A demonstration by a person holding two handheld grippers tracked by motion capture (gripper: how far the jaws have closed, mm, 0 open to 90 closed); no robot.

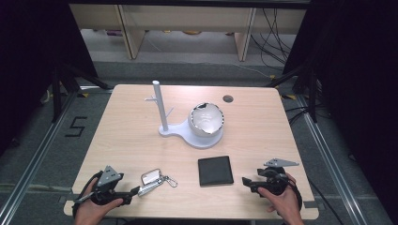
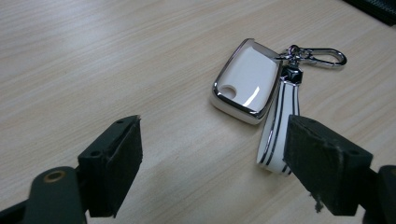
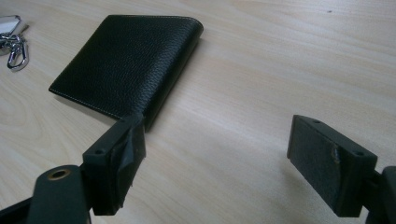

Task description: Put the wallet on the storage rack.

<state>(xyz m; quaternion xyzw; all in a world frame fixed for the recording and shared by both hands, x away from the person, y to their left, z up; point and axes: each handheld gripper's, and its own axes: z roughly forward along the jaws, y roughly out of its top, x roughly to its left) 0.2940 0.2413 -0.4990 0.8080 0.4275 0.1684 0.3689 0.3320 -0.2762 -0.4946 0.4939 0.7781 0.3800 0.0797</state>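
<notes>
Near the front edge of the wooden table (image 1: 131,131), my left gripper (image 1: 136,190) rests low with its jaws spread wide and nothing between them. Just ahead of it lies the car key fob (image 2: 245,81), white with a chrome rim, flat on the tabletop. Its striped white strap (image 2: 276,130) runs back toward me and ends just beside my right-hand jaw in the left gripper view, while the silver carabiner clip (image 2: 320,55) lies at the fob's far end.

My right gripper (image 1: 245,182) sits toward the right front corner, jaws likewise wide apart and empty. The black leather wallet (image 3: 128,63) lies closed and flat just to its left; in the right gripper view one jaw tip stands at the wallet's near corner, though I cannot tell whether it touches.

Farther back, at mid-table, a white stand (image 1: 159,105) with a tall post carries a white bowl (image 1: 205,119) tipped on its round base, well apart from both grippers.
</notes>
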